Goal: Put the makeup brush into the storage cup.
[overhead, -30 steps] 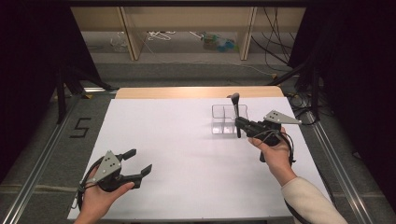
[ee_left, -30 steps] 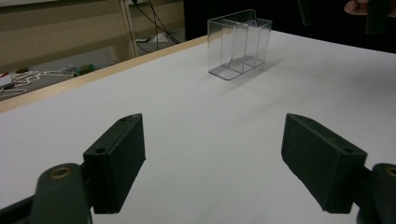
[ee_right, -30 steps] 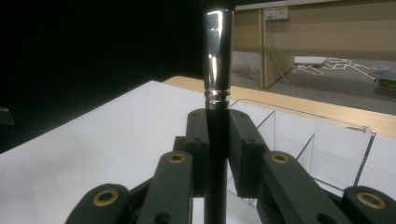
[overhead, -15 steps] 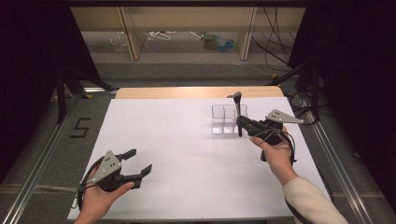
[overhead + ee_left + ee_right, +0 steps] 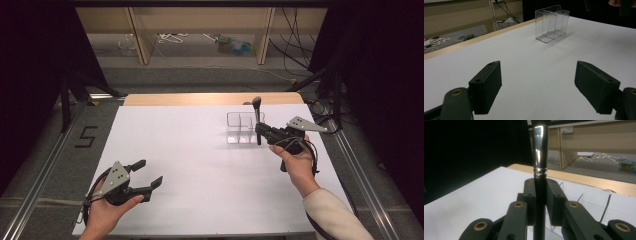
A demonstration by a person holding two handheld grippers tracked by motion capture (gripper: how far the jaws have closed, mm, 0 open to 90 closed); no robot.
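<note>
A makeup brush [image 5: 257, 106] with a black handle and a chrome ferrule [image 5: 540, 152] stands upright in my right gripper [image 5: 260, 132], which is shut on its handle. The brush hangs at the right end of a clear plastic organizer [image 5: 239, 128] with several compartments, at the far right of the white table [image 5: 200, 150]. In the right gripper view the organizer [image 5: 604, 202] lies just behind the right gripper [image 5: 540, 195]. My left gripper [image 5: 150, 171] rests open at the near left, with nothing between its jaws. The left gripper [image 5: 541, 90] faces the organizer [image 5: 552, 23] from far off.
A wooden strip [image 5: 210, 98] borders the table's far edge, and shelves with cables and clutter [image 5: 225, 42] stand beyond it. Metal rails [image 5: 42, 170] run along both sides. A "5" mark [image 5: 86, 136] is on the floor at the left.
My right gripper has drifted slightly to the right with the brush, staying by the organizer. The left gripper has not moved.
</note>
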